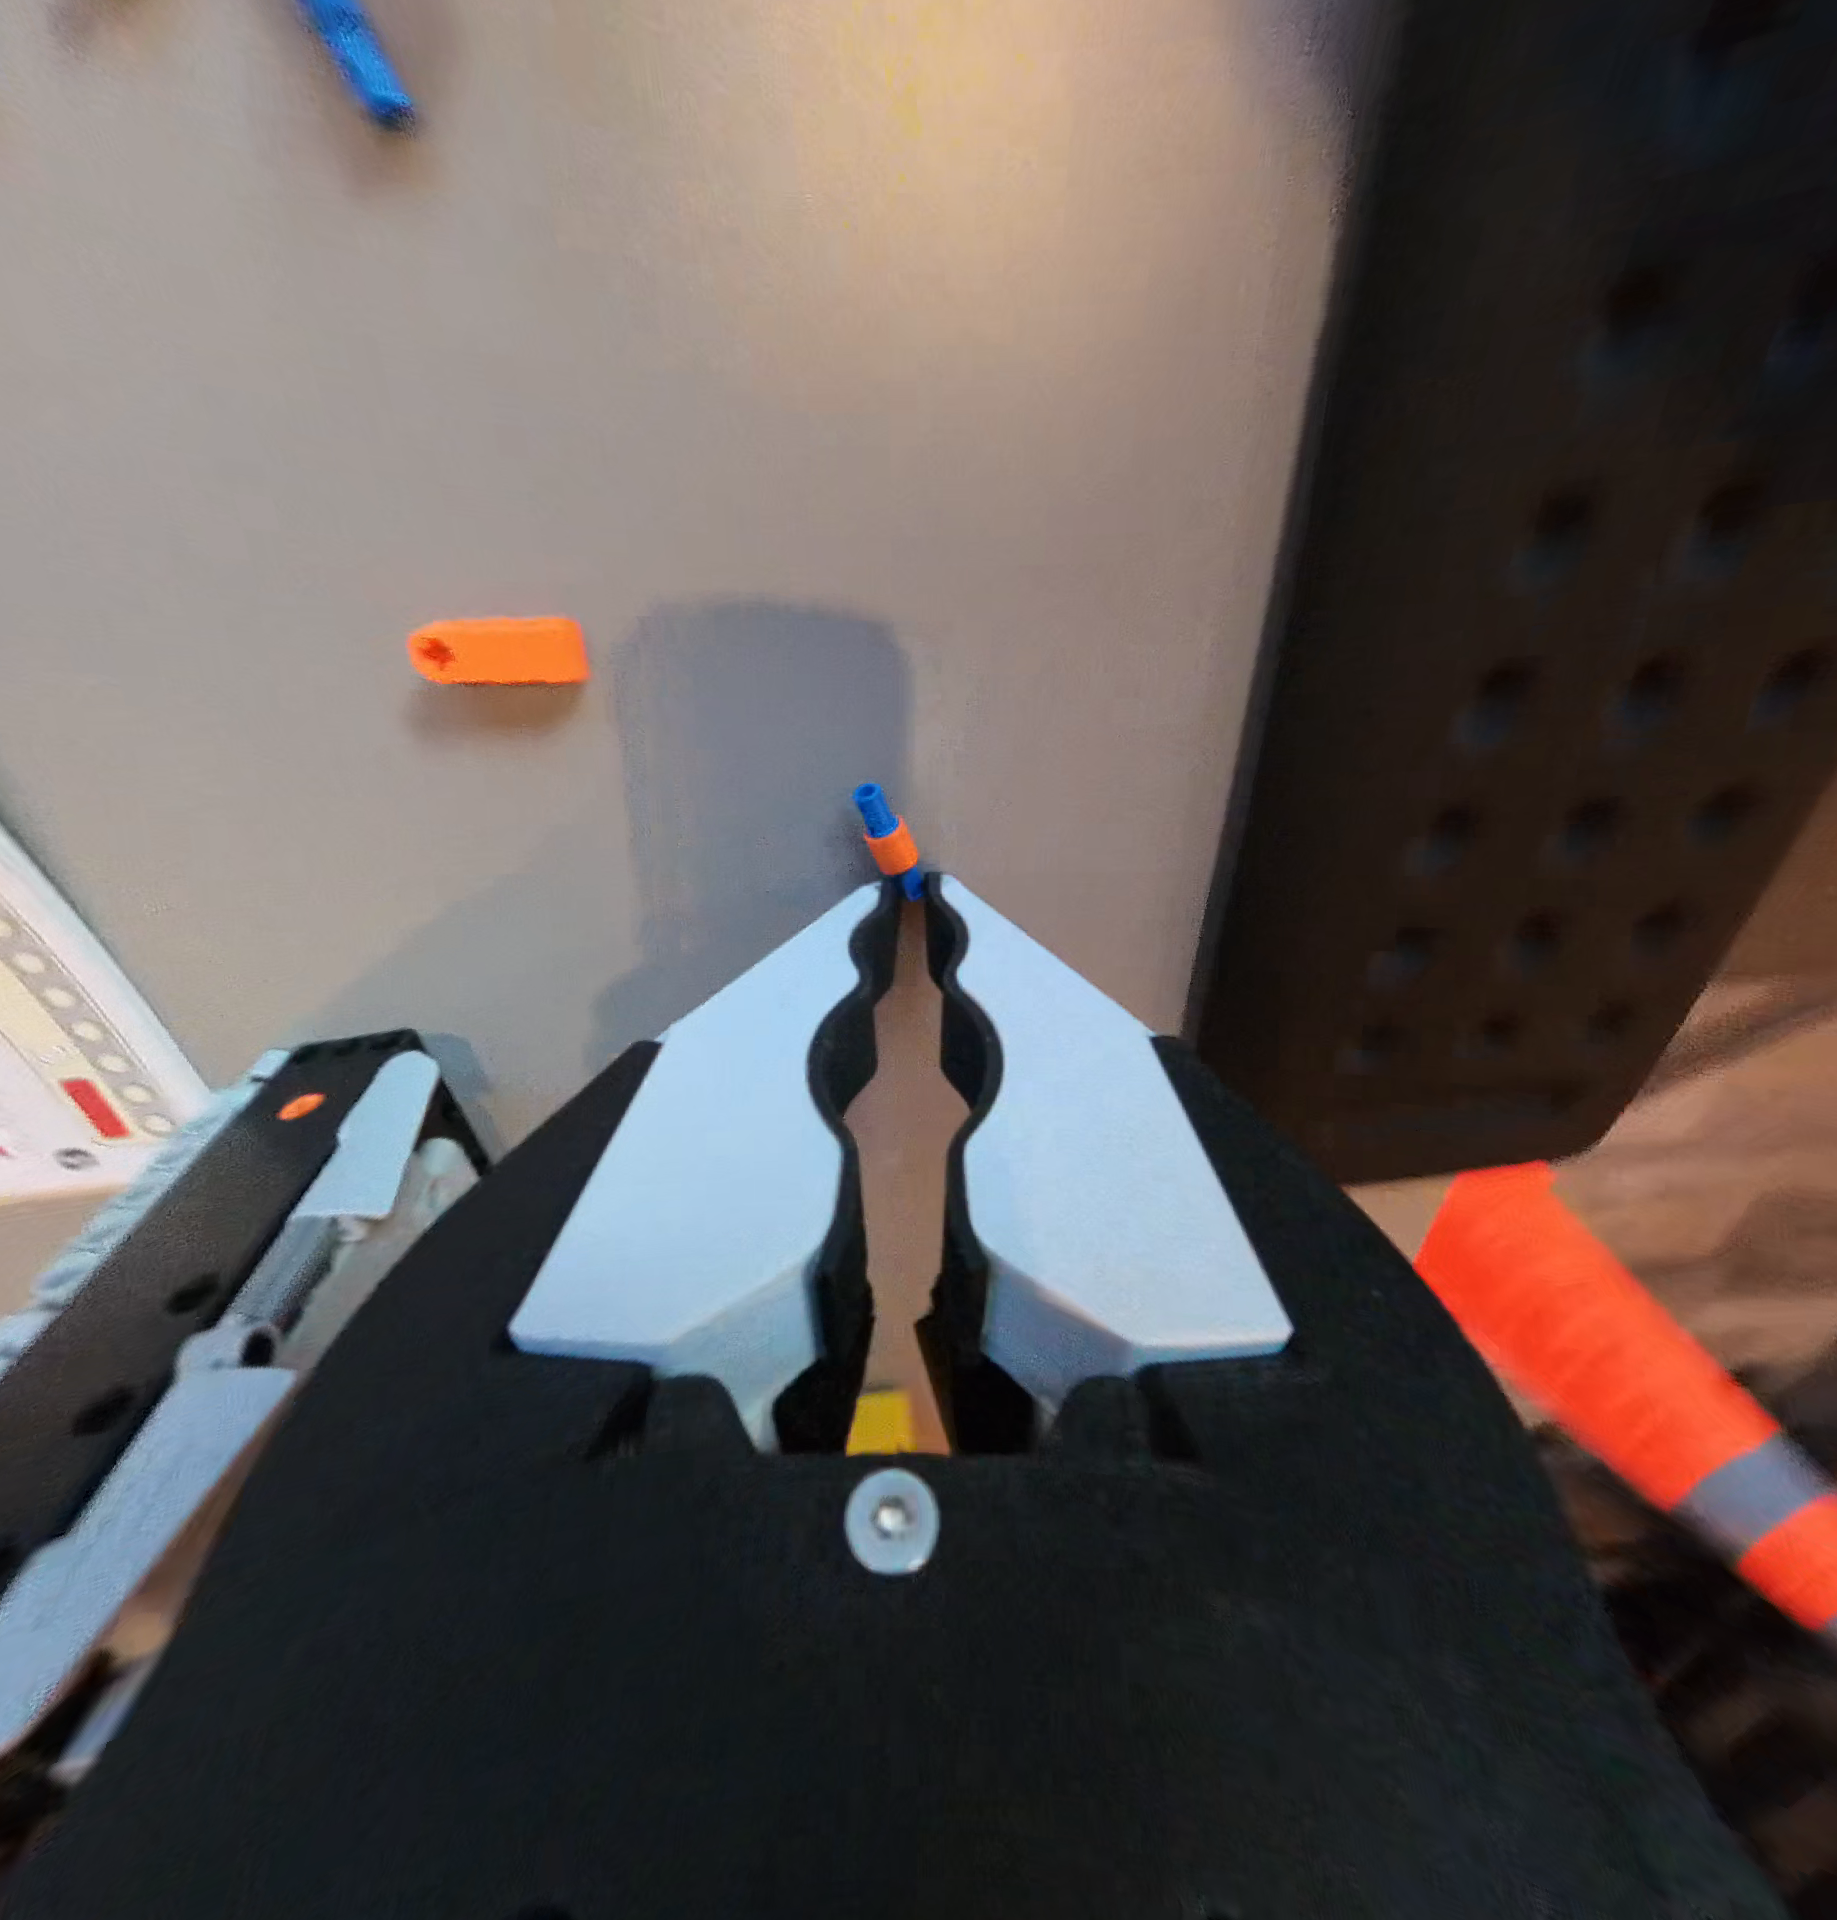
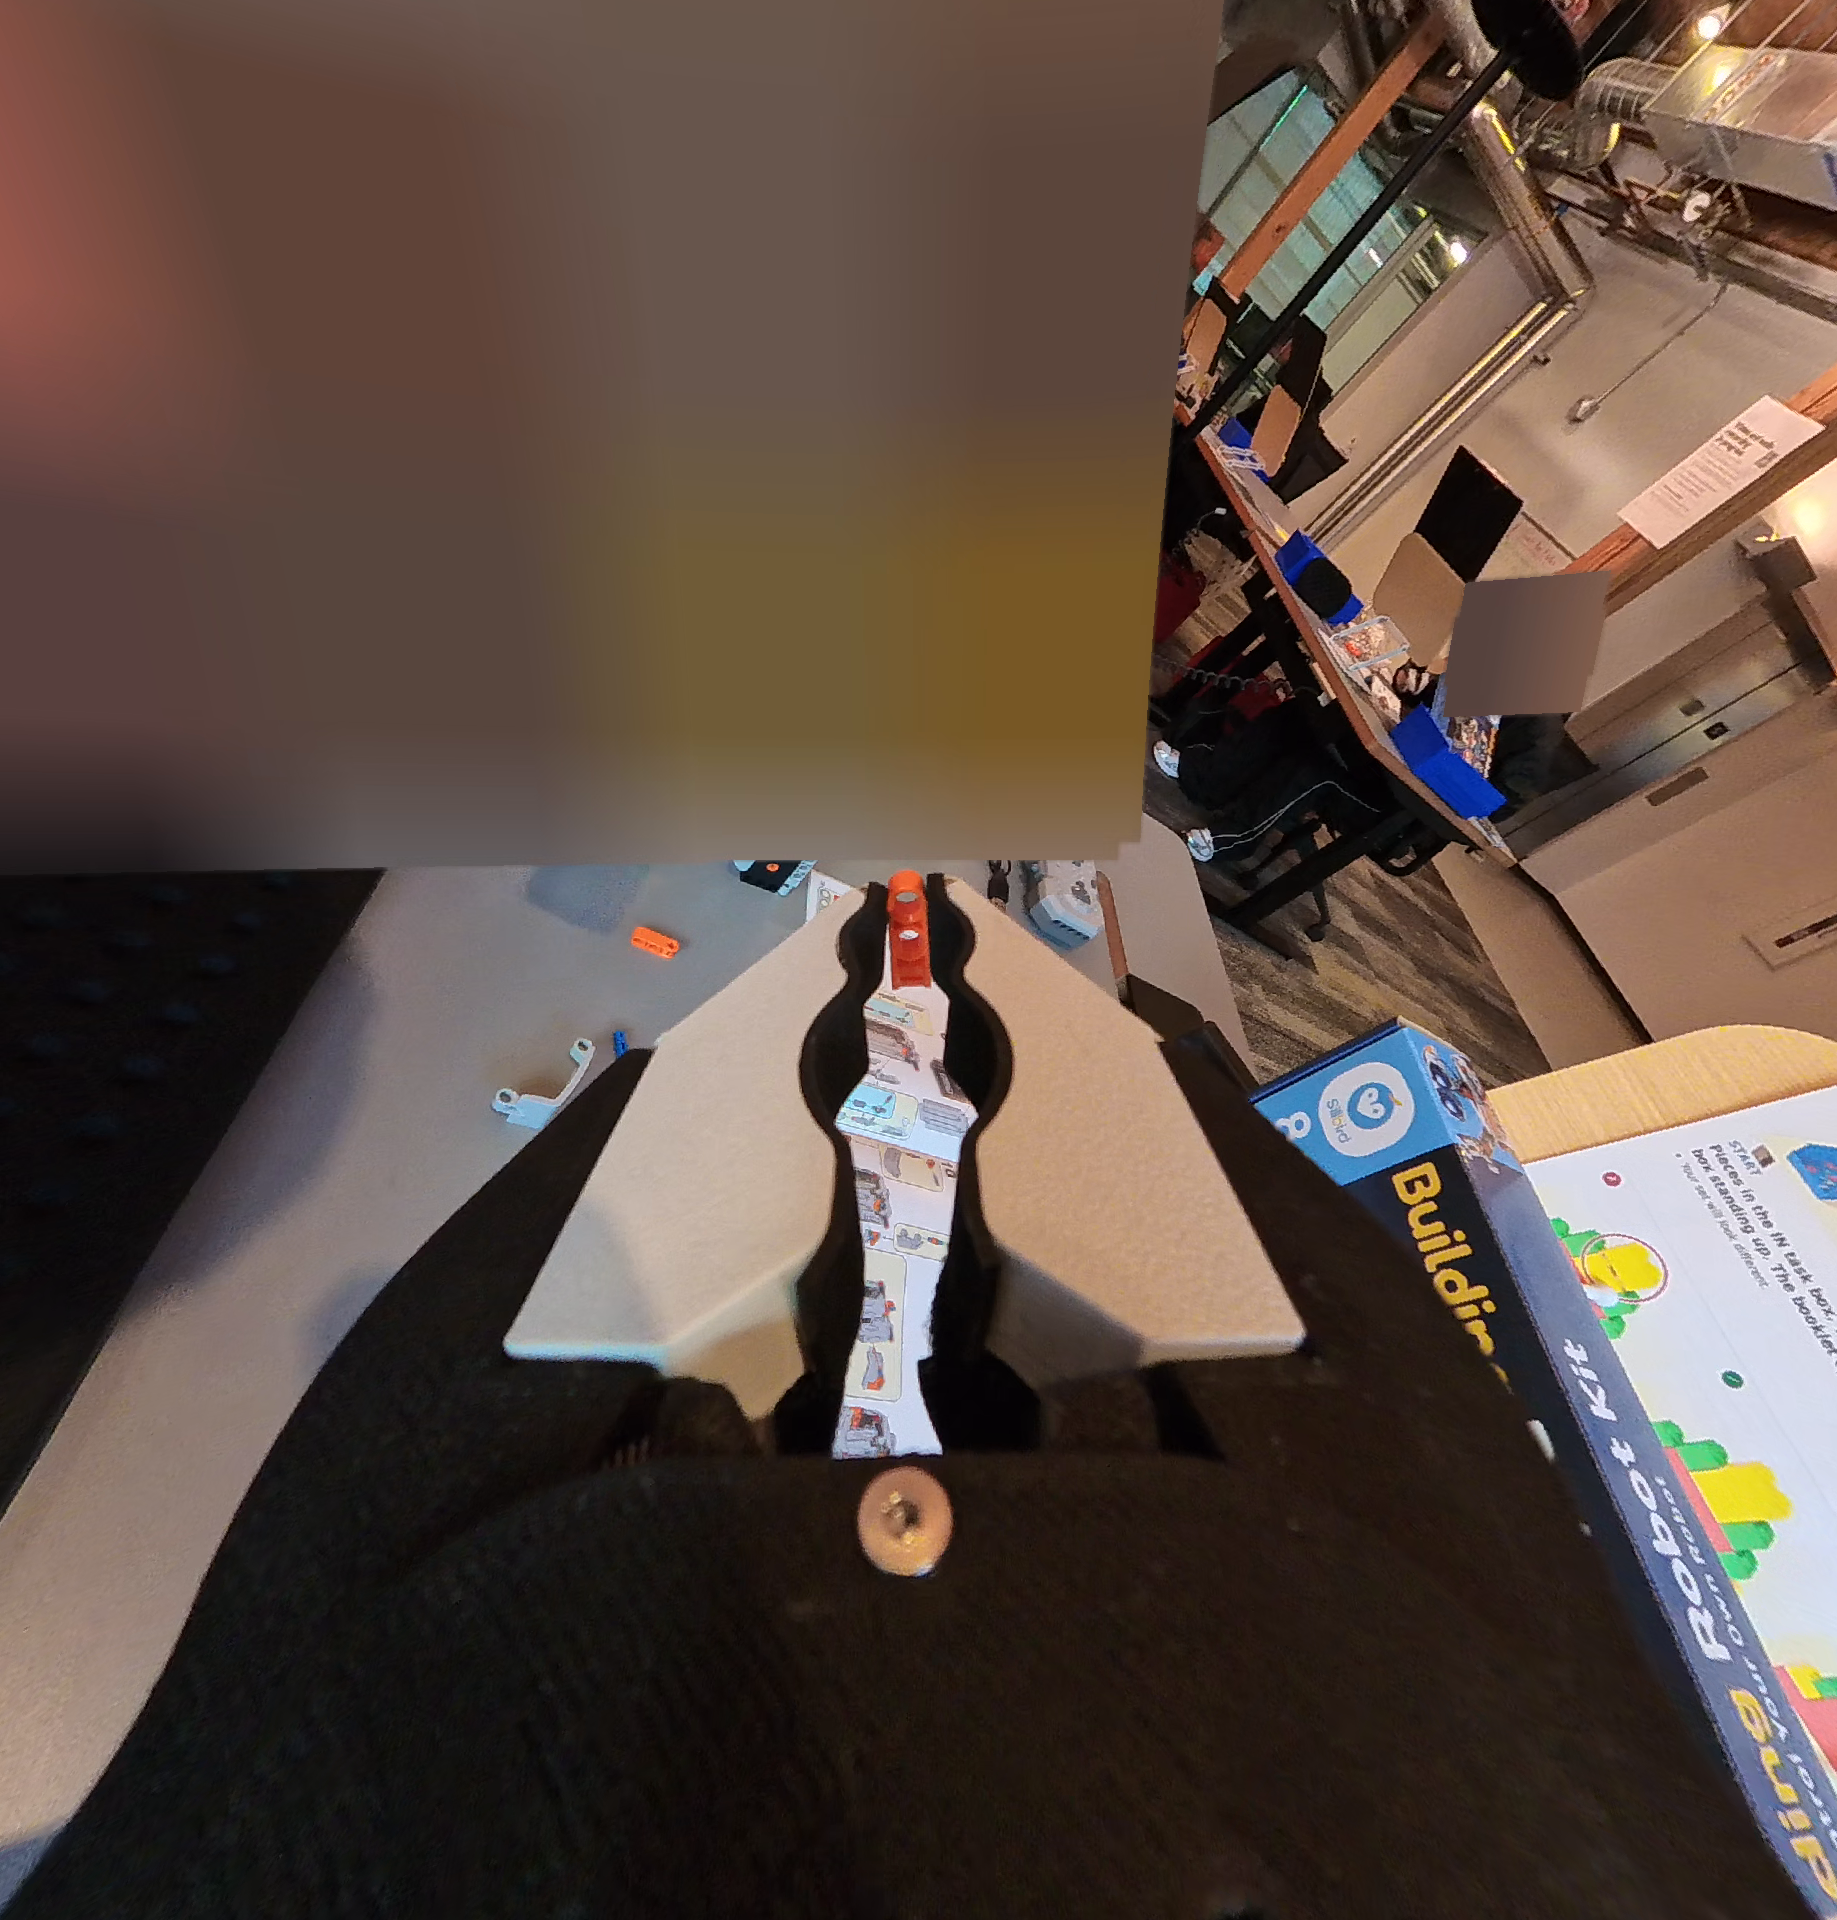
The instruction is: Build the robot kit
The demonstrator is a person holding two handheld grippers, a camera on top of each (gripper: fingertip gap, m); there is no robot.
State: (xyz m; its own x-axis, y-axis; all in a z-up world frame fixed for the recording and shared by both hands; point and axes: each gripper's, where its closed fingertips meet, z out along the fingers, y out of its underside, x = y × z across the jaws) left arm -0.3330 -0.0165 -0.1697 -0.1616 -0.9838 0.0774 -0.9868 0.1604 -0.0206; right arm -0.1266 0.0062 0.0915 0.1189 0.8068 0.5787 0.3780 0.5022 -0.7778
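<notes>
The left gripper [image 1: 912, 885] is clamped on a blue pin [image 1: 868, 802] wearing an orange sleeve [image 1: 890, 844], jutting toward 12 o'clock above the grey table [image 1: 748, 364]; an orange beam [image 1: 498, 651] lies at 10 o'clock. The right gripper [image 2: 906, 891] pinches an orange connector [image 2: 906, 930]. Judgement: grip is at the very tips, so steady pressure matters

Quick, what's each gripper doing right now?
Left gripper: shut on a blue pin with an orange bushing.
Right gripper: shut on an orange connector piece.
</notes>
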